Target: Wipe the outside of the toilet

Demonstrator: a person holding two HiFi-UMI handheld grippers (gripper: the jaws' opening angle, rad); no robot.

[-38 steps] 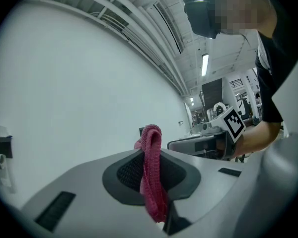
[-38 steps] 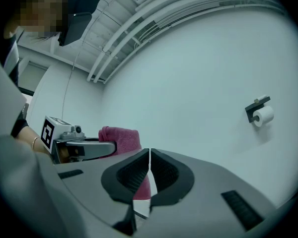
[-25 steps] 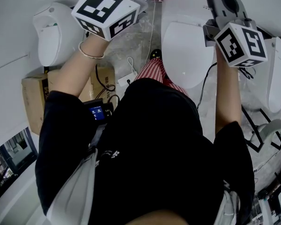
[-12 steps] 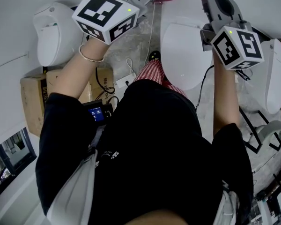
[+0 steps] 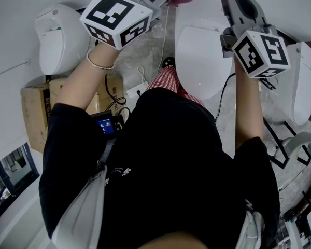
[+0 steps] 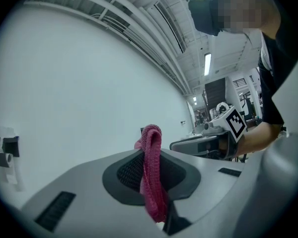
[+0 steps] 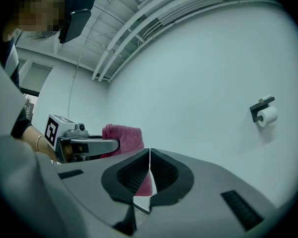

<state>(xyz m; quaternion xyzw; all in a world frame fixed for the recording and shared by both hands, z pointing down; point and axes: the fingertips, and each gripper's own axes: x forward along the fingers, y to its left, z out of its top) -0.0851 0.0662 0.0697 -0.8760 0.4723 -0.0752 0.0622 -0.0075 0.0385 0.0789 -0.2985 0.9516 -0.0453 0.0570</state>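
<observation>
Pink cloth [image 6: 150,143]: was pinched in the left gripper [image 6: 154,182].
Right gripper [image 7: 149,177]: jaws were pressed together, empty.
Toilet [image 5: 199,61]: white, its lid was down.

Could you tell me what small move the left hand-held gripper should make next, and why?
Probably lower the left hand-held gripper until the pink cloth meets the toilet on its outer shell. Its jaws are clamped on the cloth, but its own view shows only bare wall behind the cloth, while the head view shows the toilet between the person's arms.
</observation>
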